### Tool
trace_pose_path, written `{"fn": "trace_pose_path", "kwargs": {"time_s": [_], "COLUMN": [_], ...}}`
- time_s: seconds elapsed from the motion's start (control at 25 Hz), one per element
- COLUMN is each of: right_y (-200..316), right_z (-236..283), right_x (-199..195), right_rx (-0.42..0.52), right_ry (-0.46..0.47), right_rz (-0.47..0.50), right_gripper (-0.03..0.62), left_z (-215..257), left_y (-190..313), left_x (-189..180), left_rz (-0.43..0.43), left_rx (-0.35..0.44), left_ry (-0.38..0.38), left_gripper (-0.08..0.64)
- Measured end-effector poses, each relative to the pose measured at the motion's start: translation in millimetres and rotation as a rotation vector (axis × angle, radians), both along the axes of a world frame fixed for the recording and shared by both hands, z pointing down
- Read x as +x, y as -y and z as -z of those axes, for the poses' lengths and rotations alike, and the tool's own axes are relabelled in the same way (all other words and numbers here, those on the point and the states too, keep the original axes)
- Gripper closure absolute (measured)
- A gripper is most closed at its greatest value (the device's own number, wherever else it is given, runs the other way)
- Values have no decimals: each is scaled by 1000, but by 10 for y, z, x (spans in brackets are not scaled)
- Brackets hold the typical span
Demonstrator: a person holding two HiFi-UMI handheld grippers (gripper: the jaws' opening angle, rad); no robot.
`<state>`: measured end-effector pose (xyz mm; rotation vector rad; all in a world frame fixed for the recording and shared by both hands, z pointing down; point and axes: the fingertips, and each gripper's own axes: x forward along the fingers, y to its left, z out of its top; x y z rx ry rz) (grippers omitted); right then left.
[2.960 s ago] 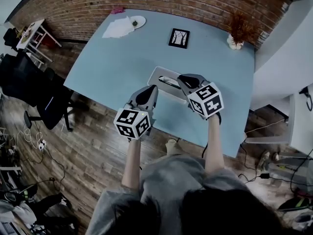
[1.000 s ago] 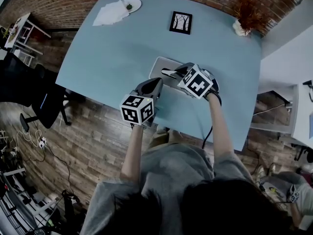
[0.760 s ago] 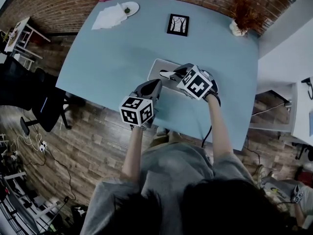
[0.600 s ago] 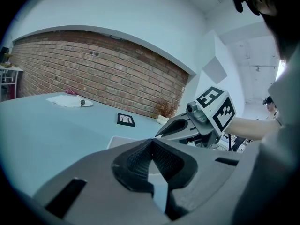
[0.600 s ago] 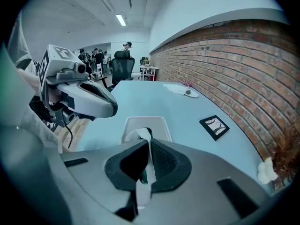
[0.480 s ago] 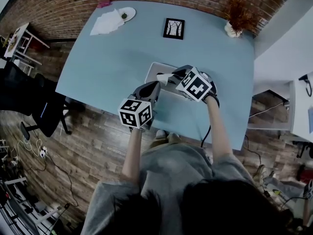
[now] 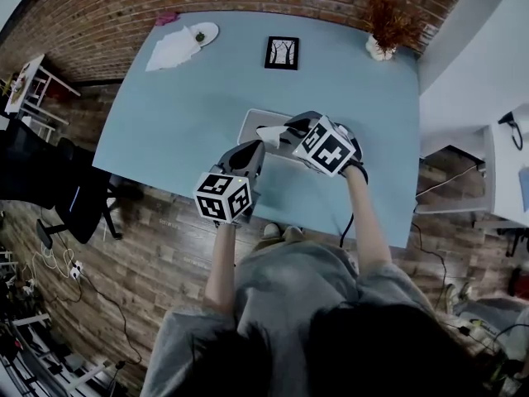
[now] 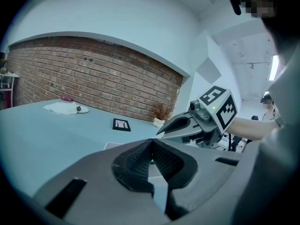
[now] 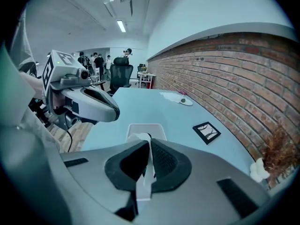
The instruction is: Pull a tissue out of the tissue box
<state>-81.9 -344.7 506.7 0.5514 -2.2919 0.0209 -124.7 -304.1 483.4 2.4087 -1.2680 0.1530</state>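
The low grey tissue box (image 7: 246, 122) lies on the blue table (image 7: 182, 106), near its front edge. A white tissue (image 7: 270, 132) rises from the slot. My right gripper (image 7: 287, 132) is shut on it just above the box. In the right gripper view the tissue (image 9: 146, 165) runs as a strip between the shut pads, with the box (image 9: 145, 127) beyond. My left gripper (image 7: 256, 149) hovers shut and empty at the box's near side, its pads meeting in the left gripper view (image 8: 151, 143).
A small framed picture (image 7: 282, 53) stands behind the box. A vase of dried plants (image 7: 382, 31) is at the far right corner. A plate with a napkin (image 7: 178, 46) lies at the far left corner. A black office chair (image 7: 50, 180) stands left of the table.
The right gripper went from hovering by the box to closing on the tissue. It has drawn the tissue up out of the slot. The left gripper stayed beside the box.
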Motion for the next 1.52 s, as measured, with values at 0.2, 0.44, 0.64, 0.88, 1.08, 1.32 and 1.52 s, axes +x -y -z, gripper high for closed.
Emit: {"fn": "trace_pose_path", "kwargs": {"time_s": [0.2,0.44,0.64,0.88,1.08,1.32,1.52], "right_y": [-40,-90,-121,-157,-202,-267,-350], "right_z": [67,187,281,421,565,728,872], "right_x": [29,49,60,89,107,180,198], "right_rx": [13,42,57,77,96,125,121], "right_ry": [2,9,31,66,114,207,295], "right_rz": [-4,-7,-16,-33,-54,-96,-129], "right_gripper": [591,591,591,591,591,591,591], "left_z": [96,207,262,374,411,461,507], "left_y": [-42,-83,-112,-158,-225,-297,-358], "left_x": [13,18,-10,-34,-56,-20,-11], "left_rz": [-10,-25,-43,-53,-90,-116,-137], "left_rx": [23,53,73,105,126,154,170], "left_ry": [4,6,10,13,46,47,57], "left_gripper": [557,557,557,557,557,557,557]}}
